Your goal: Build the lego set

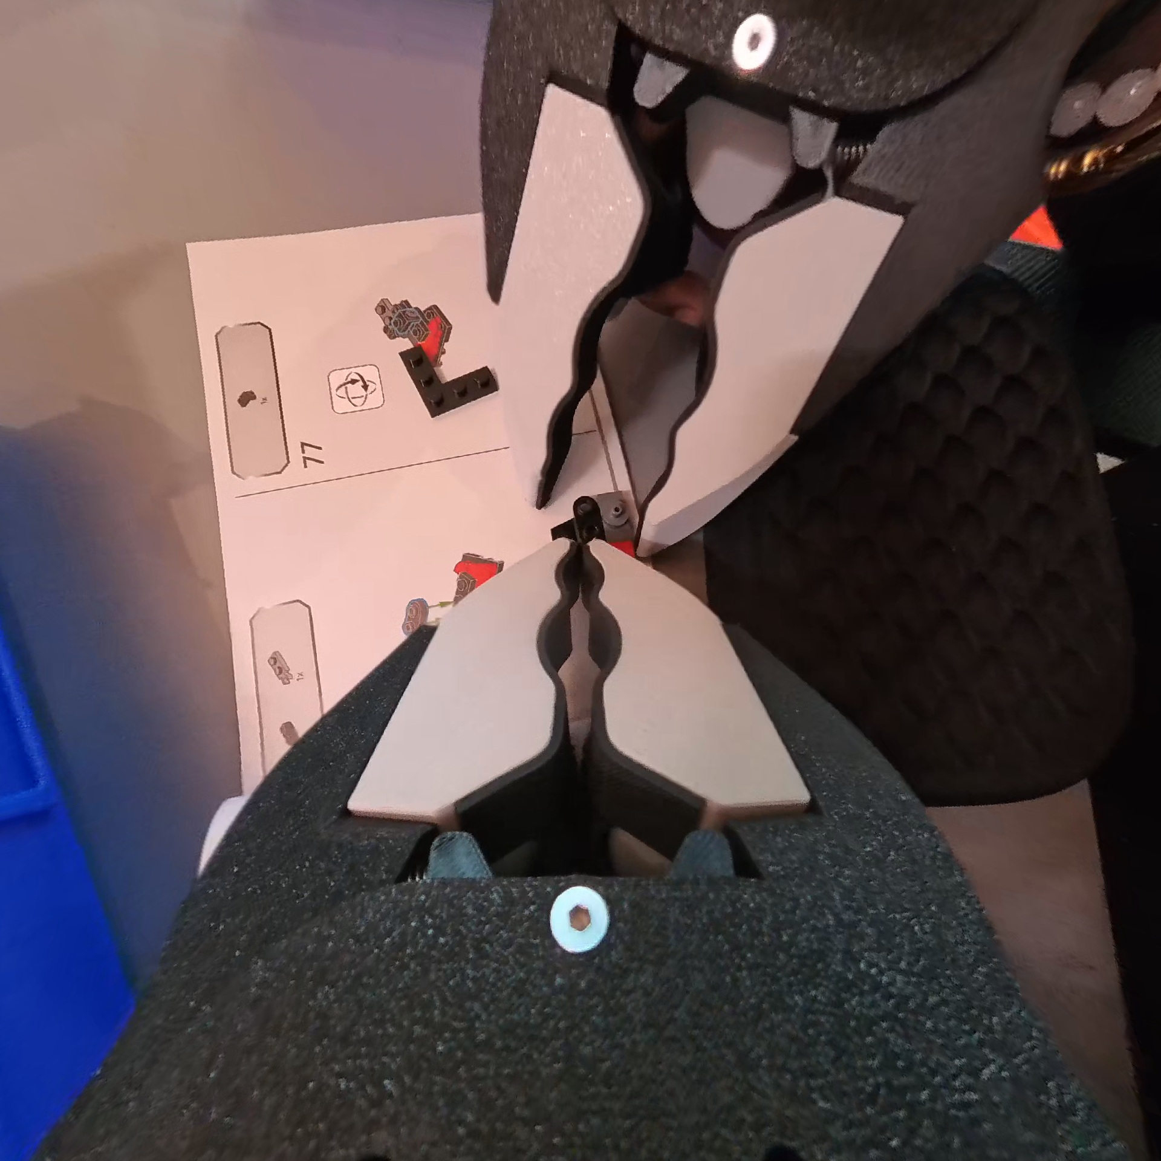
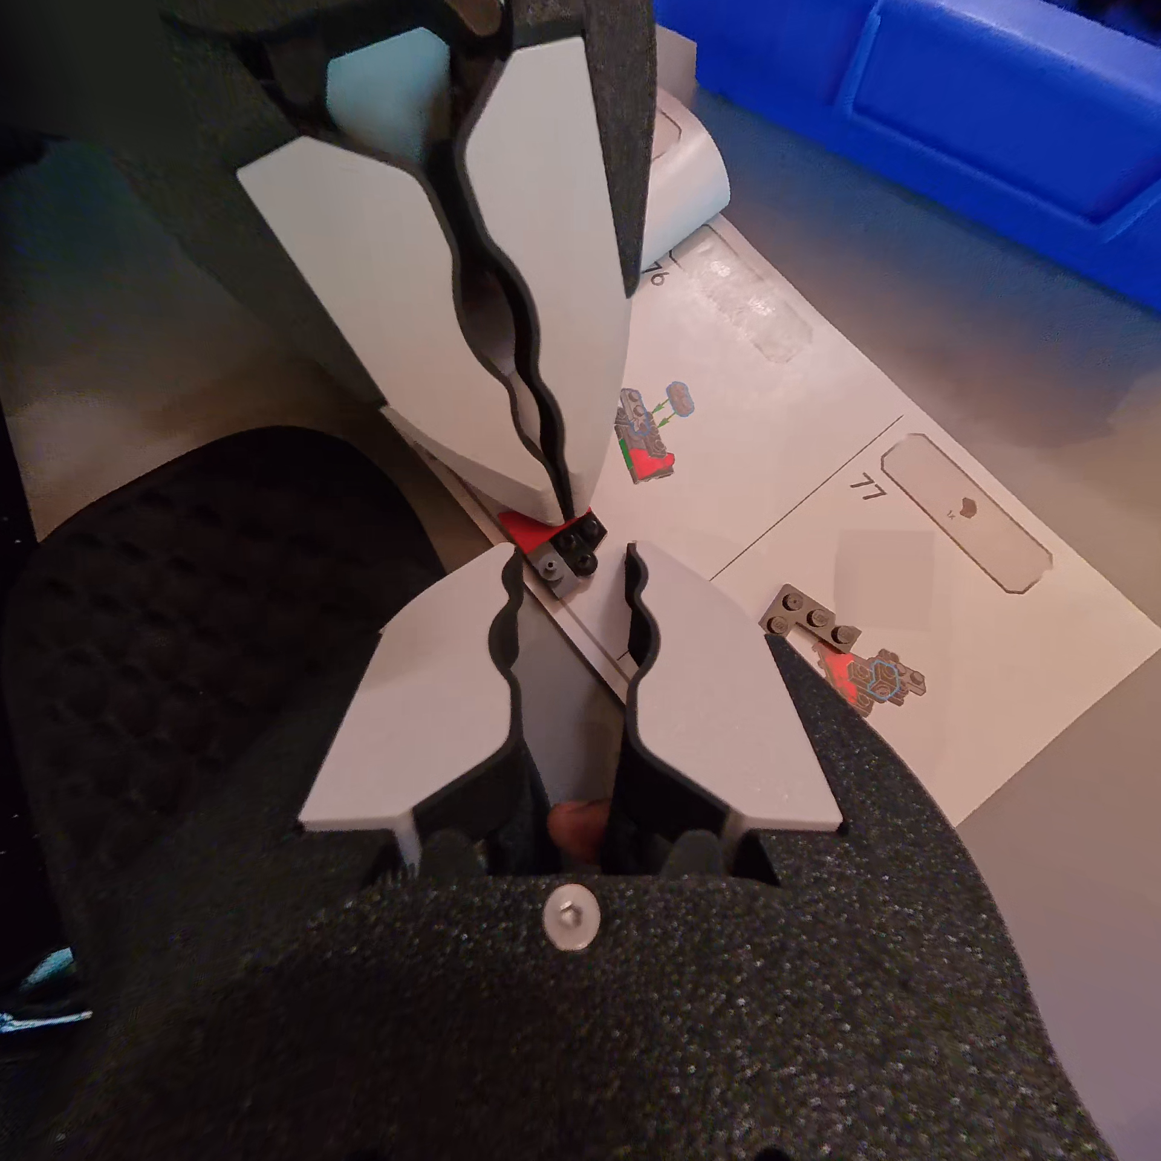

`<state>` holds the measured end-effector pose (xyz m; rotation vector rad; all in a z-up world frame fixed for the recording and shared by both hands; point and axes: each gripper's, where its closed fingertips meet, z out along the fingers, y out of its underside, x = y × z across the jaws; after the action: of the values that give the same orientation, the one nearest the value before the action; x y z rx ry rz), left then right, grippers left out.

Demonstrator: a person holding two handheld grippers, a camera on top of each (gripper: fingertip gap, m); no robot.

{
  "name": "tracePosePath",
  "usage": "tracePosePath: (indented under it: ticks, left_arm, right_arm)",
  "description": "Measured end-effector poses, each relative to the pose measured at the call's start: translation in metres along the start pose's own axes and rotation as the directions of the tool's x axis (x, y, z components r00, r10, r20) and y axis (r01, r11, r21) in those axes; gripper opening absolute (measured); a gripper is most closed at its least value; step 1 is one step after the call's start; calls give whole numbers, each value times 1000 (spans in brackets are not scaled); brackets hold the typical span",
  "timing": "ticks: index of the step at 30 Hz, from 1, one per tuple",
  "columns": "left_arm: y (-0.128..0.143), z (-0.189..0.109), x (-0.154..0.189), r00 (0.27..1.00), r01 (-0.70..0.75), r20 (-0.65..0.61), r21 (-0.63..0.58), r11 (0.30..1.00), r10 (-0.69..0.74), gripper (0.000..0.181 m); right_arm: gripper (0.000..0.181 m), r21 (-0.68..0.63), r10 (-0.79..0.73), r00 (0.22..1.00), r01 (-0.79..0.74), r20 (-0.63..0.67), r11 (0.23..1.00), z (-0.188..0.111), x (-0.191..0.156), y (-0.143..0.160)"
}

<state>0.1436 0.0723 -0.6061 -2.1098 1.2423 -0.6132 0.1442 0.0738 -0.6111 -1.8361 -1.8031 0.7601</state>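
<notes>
A small lego assembly point(image 1: 587, 523) of black, grey and red pieces is pinched in the tips of my left gripper point(image 1: 581, 551), which is shut on it. In the right wrist view the assembly point(image 2: 568, 553) hangs from the left gripper point(image 2: 565, 506), which comes down from the top. My right gripper point(image 2: 572, 554) is open, with its fingertips either side of the assembly's grey and black end, not closed on it. In the left wrist view the right gripper point(image 1: 590, 518) comes in from above, its jaws apart. Both hover just above the instruction booklet point(image 1: 377, 521).
The open booklet point(image 2: 785, 515) lies on a grey table and shows printed build steps. A blue bin point(image 2: 974, 125) stands beyond it; it also shows at the left edge of the left wrist view point(image 1: 44, 848). A black dimpled cushion point(image 2: 188, 628) lies beside the booklet. Less than 4 cm separates the two grippers' tips.
</notes>
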Motion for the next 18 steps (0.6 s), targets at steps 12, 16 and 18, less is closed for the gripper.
tracePosePath:
  ticks: [12, 16, 18]
  left_arm:
    - [-3, 3, -4, 996, 85, -19, -100, 991, -87, 0]
    - [-35, -32, -17, 986, 150, 54, 118, 982, -157, 0]
    - [-28, -51, -30, 975, 147, 149, 136, 980, -167, 0]
  right_arm:
    - [29, 16, 4, 1000, -4, -3, 1000, 1, -2, -1]
    - [29, 54, 19, 1000, -19, 10, 998, -5, -3, -5]
    - [28, 50, 5, 1000, -4, -17, 999, -10, 0, -6]
